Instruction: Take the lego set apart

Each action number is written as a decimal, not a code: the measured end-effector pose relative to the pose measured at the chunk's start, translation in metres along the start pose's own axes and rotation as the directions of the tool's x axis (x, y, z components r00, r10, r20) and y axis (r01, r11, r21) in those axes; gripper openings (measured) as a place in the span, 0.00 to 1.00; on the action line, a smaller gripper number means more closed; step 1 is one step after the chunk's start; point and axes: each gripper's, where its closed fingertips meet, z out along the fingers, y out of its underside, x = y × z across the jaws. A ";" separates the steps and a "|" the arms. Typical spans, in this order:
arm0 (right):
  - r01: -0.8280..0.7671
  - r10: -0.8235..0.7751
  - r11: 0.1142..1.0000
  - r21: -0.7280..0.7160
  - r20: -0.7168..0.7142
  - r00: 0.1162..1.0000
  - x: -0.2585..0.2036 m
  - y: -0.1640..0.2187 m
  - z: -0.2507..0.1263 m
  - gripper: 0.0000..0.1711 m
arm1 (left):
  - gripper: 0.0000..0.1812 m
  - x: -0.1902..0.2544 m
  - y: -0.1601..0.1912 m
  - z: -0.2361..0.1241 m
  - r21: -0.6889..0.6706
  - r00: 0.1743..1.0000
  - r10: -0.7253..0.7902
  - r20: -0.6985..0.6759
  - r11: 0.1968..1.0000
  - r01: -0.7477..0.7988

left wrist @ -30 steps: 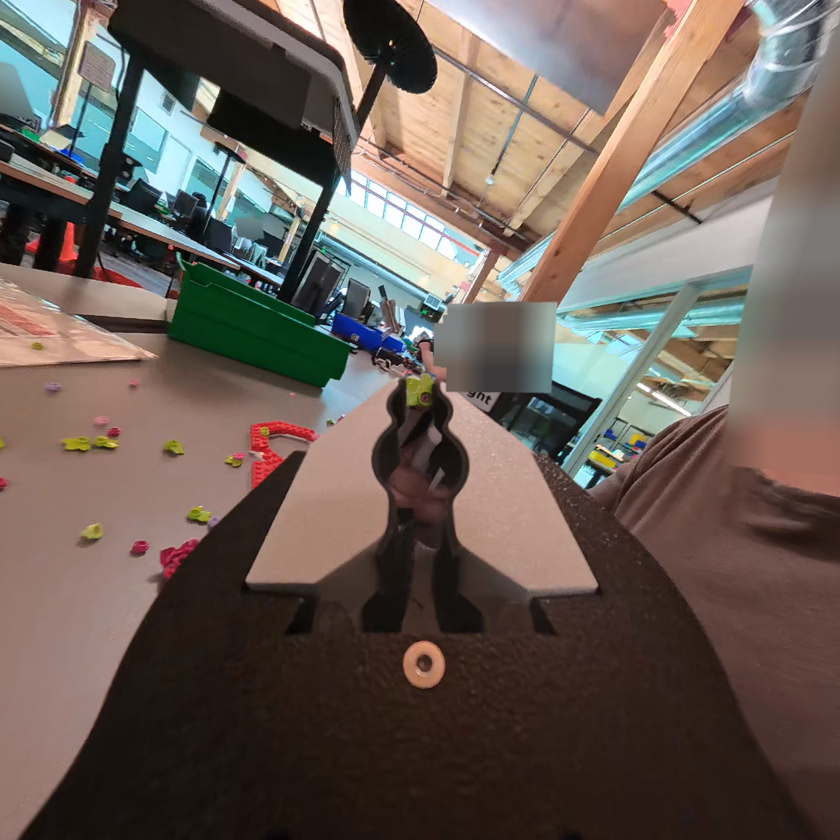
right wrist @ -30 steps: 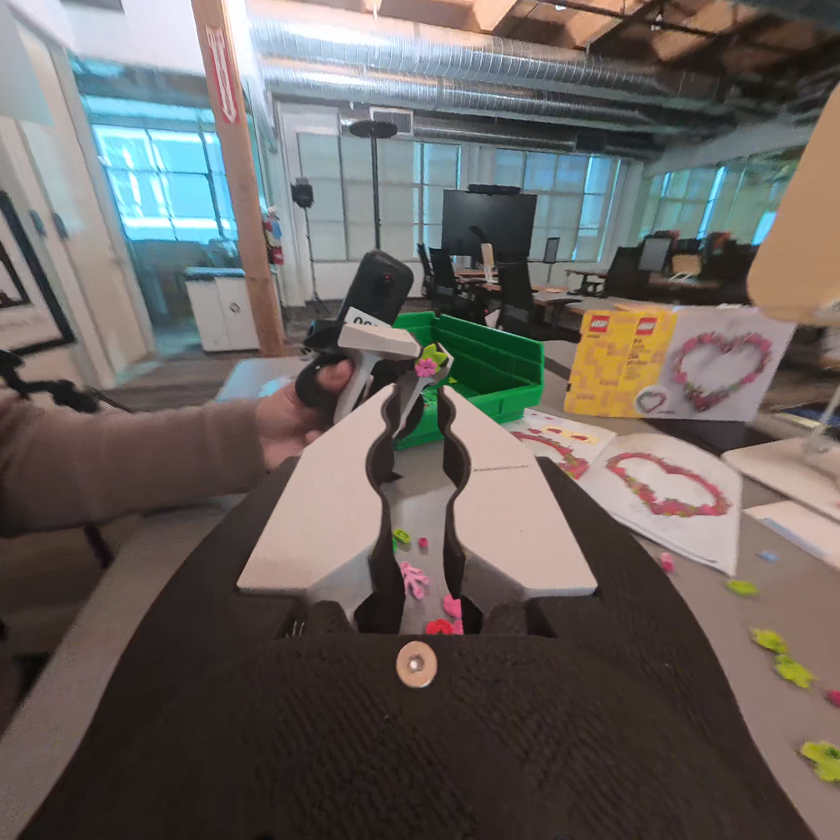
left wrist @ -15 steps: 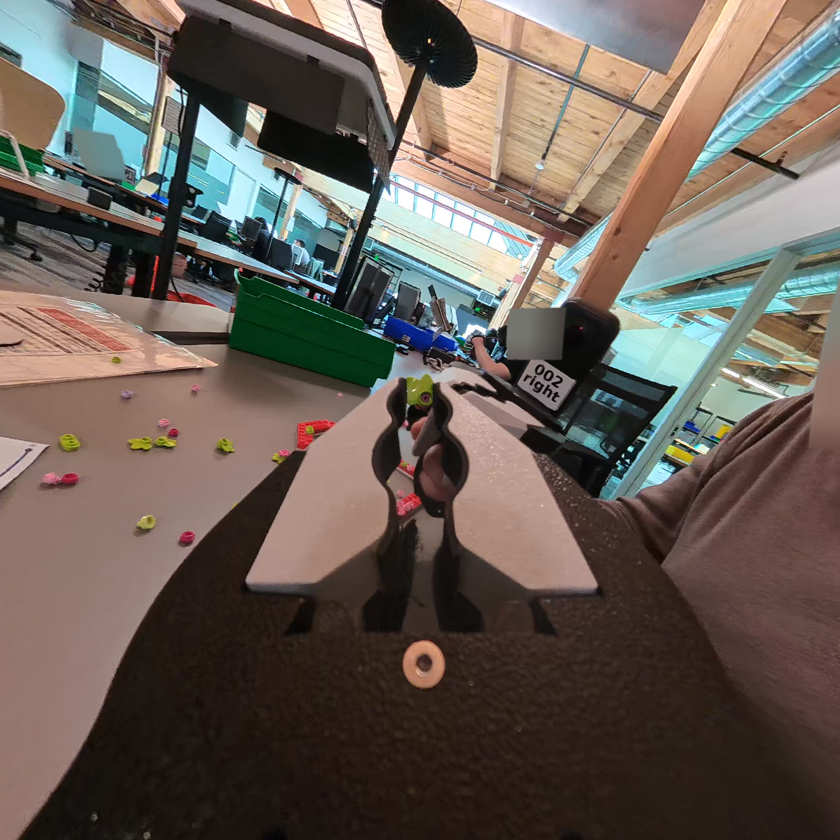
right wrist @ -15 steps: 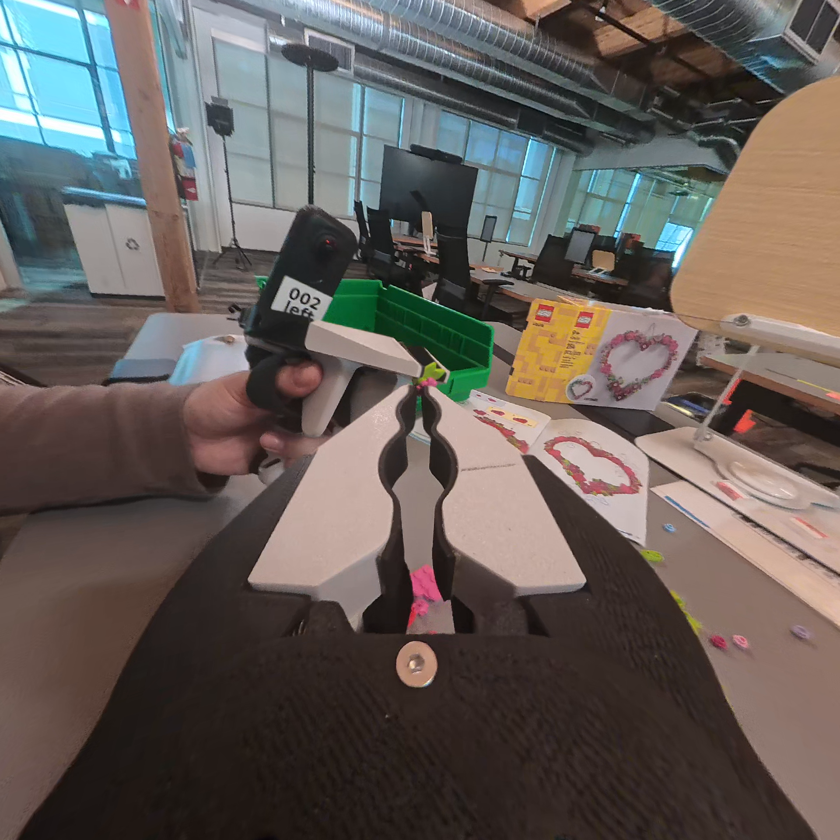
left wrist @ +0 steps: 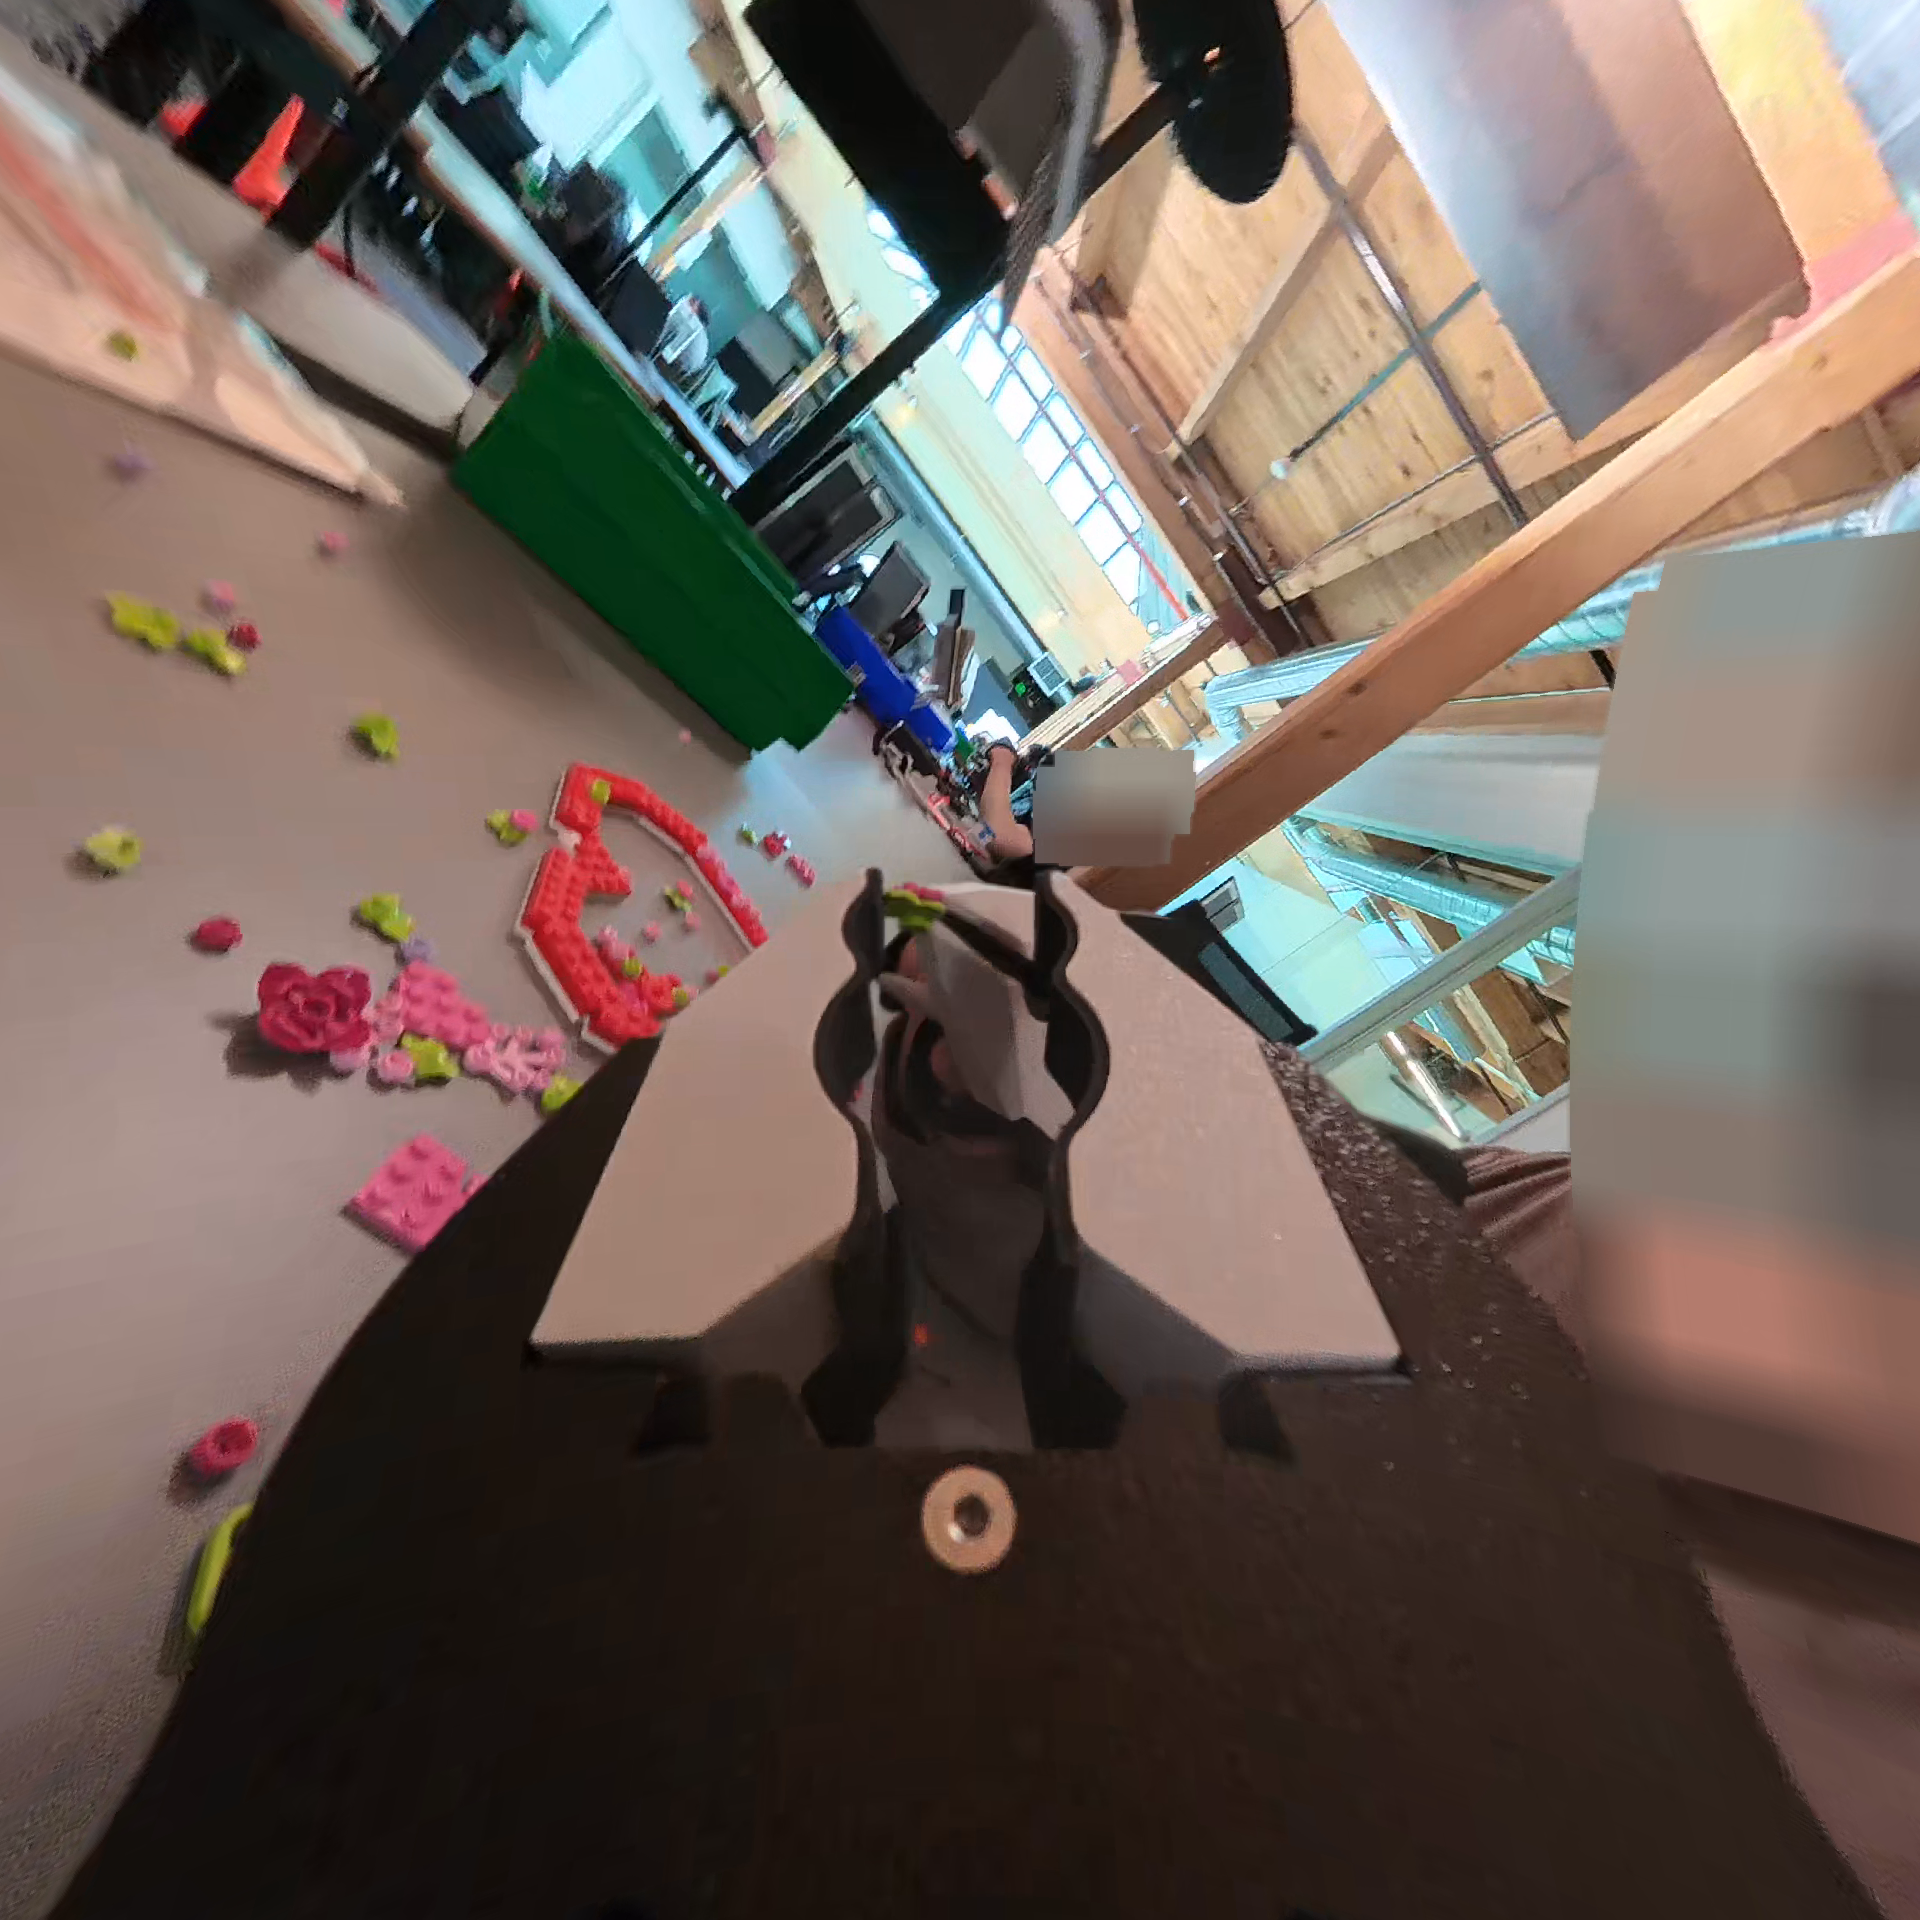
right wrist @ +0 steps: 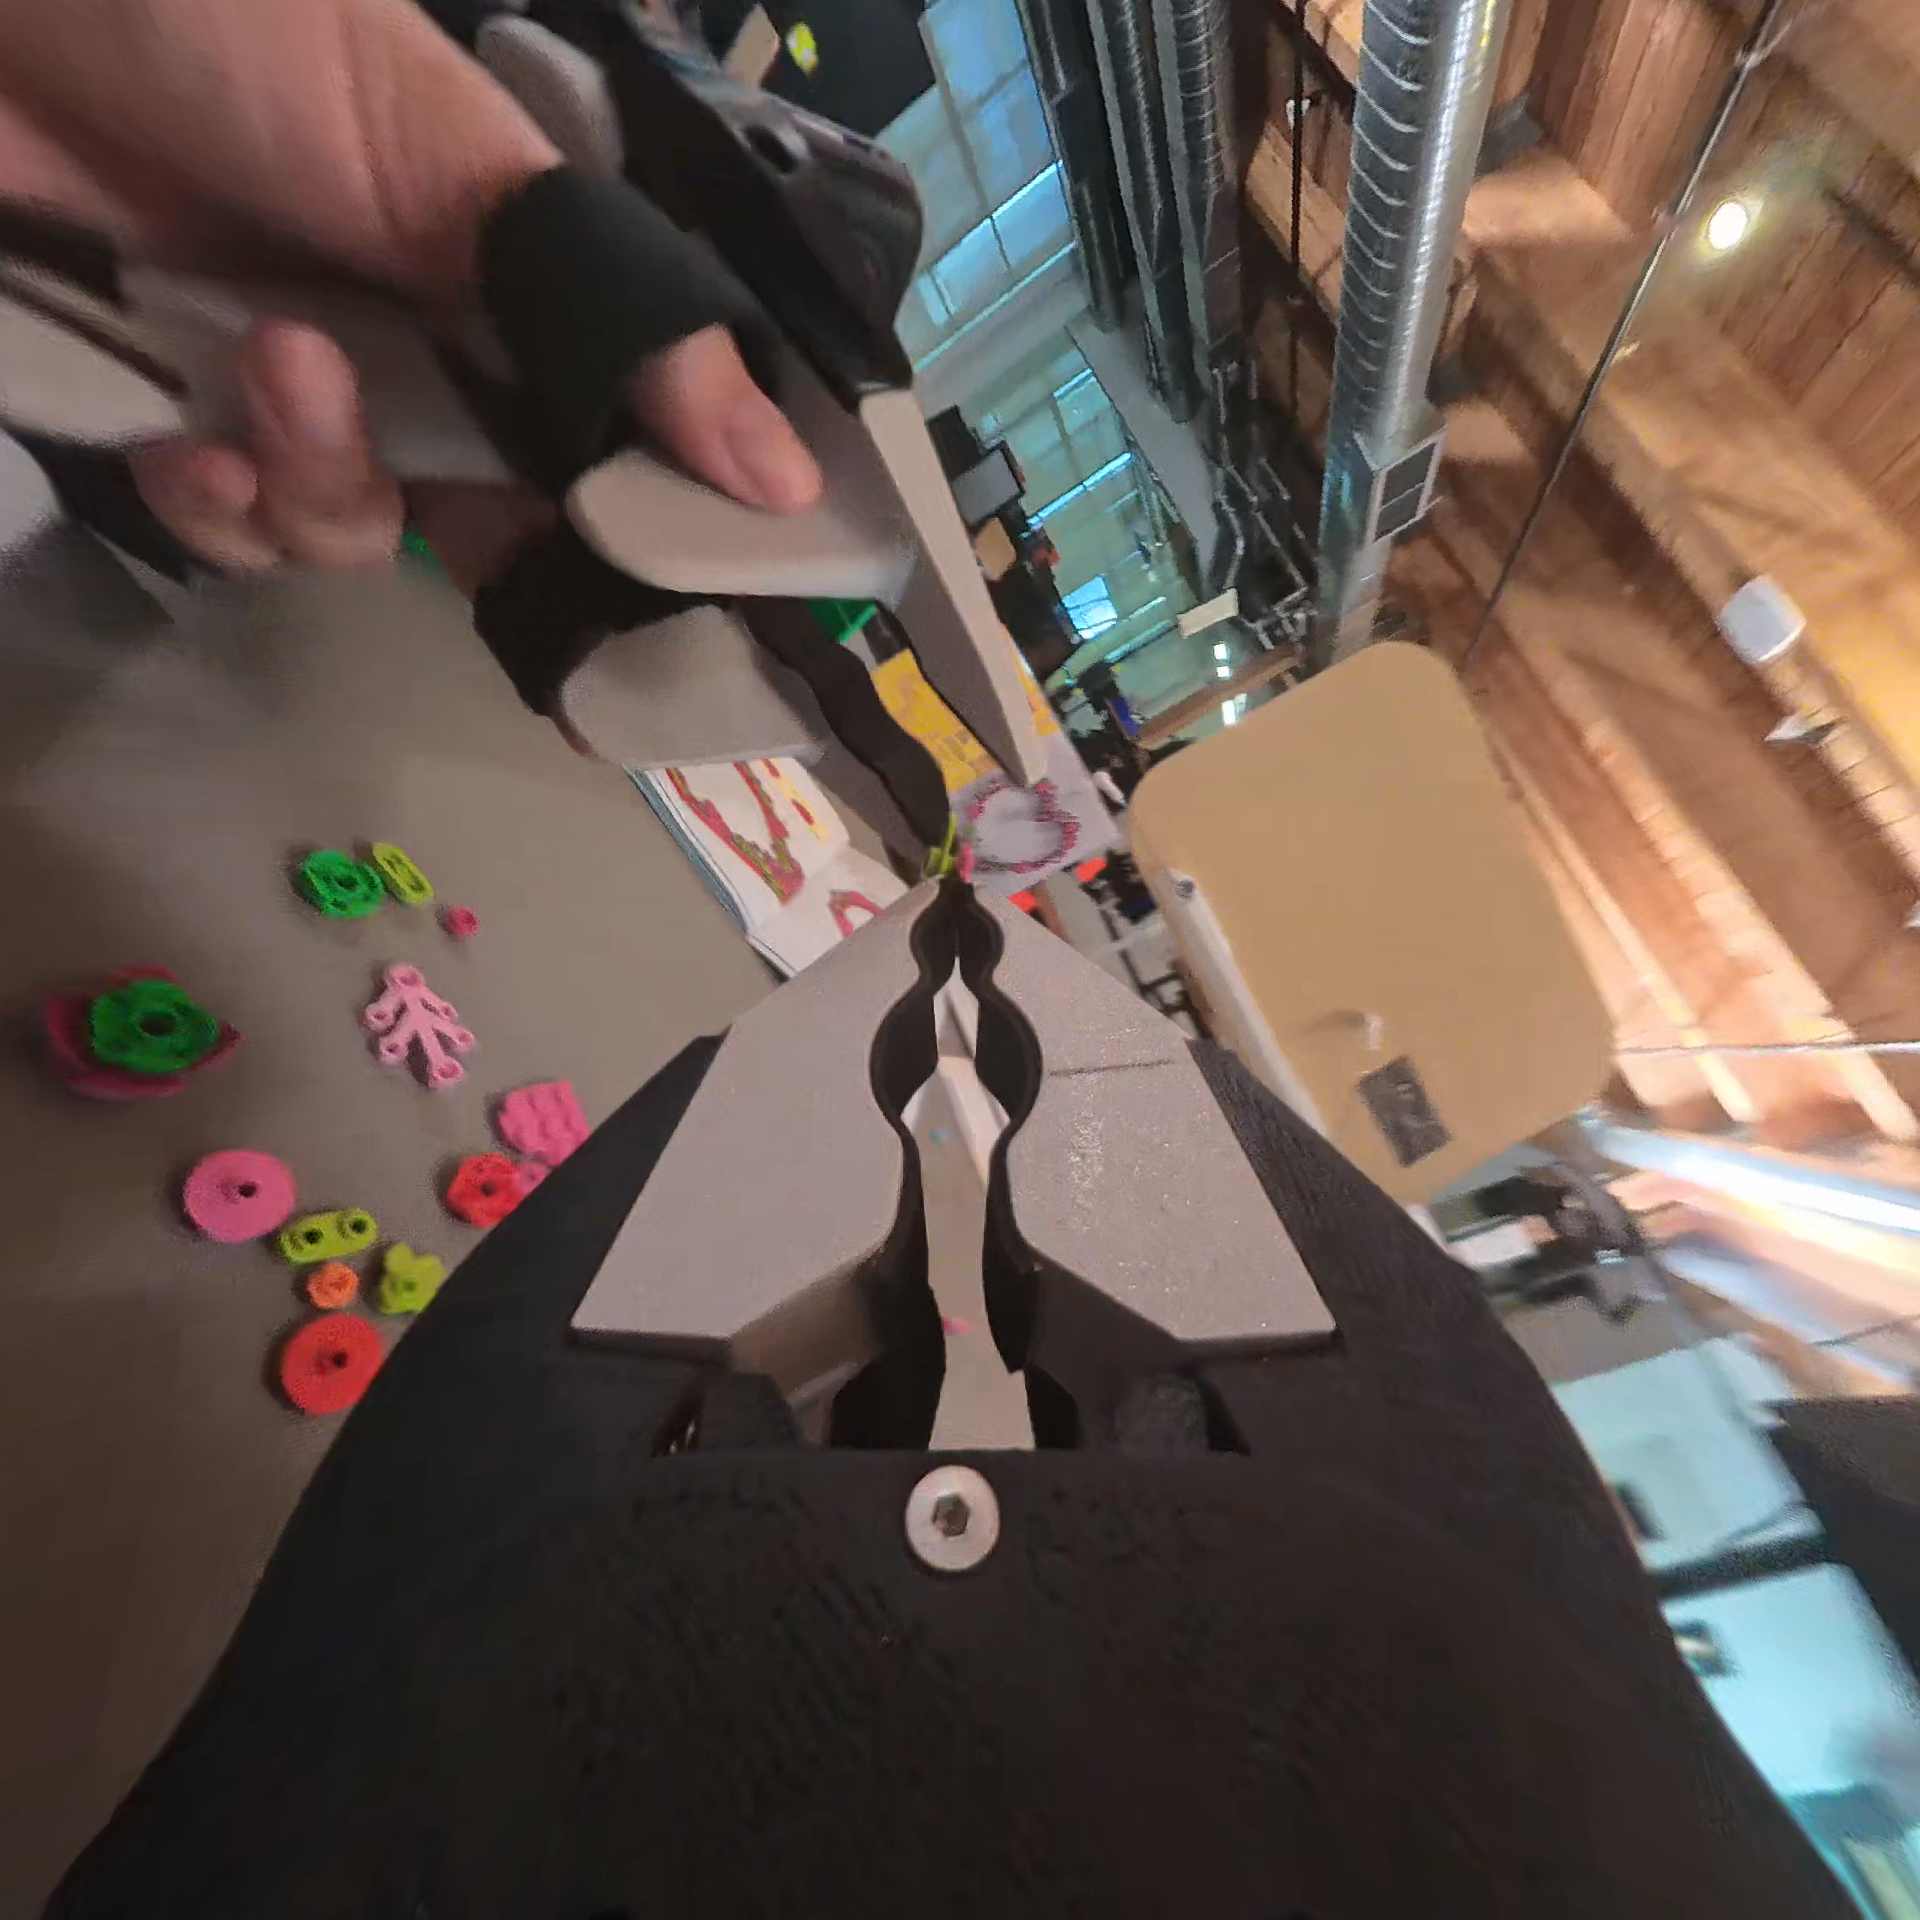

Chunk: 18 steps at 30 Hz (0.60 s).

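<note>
Grippers meet tip to tip above the worktop (left wrist: 260,1091). Right gripper (right wrist: 951,902) pinches a small green-and-pink flower piece (right wrist: 948,862); left gripper (left wrist: 956,904) stands spread, that piece (left wrist: 912,906) at its tips.

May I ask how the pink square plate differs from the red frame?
The pink square plate is a solid, bare square; the red frame is an open curved outline. The plate is smaller, and the frame carries a few small pieces. Both are studded and lie flat on the table.
</note>
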 end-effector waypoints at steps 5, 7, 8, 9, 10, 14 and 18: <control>0.153 -0.154 0.988 -0.022 -0.043 0.987 -0.002 -0.004 -0.001 0.00 | 0.04 -0.003 0.004 0.000 -0.014 0.998 -0.065 0.003 0.998 0.065; 0.177 -0.178 0.984 -0.024 -0.044 0.983 -0.003 -0.005 -0.001 0.00 | 0.04 0.000 0.002 0.000 0.002 0.994 -0.105 -0.038 0.994 0.105; 0.184 -0.185 0.983 -0.025 -0.045 0.982 -0.003 -0.005 0.000 0.00 | 0.04 0.001 0.001 0.000 0.006 0.991 -0.125 -0.055 0.992 0.125; 0.183 -0.184 0.983 -0.024 -0.041 0.982 -0.004 -0.005 0.000 0.00 | 0.04 0.001 0.002 0.001 0.002 0.989 -0.133 -0.064 0.991 0.134; 0.173 -0.174 0.985 -0.022 -0.036 0.984 -0.005 -0.005 0.000 0.00 | 0.04 0.002 0.003 0.002 0.002 0.989 -0.128 -0.069 0.992 0.129; -0.023 0.022 0.999 0.041 0.006 1.000 -0.003 -0.009 -0.001 0.00 | 0.04 0.012 -0.003 0.000 0.050 0.994 -0.012 -0.109 0.999 0.017; -0.376 0.347 0.915 0.147 0.191 0.918 0.000 -0.019 -0.007 0.00 | 0.04 0.014 0.000 -0.004 0.005 0.948 0.317 -0.031 0.948 -0.317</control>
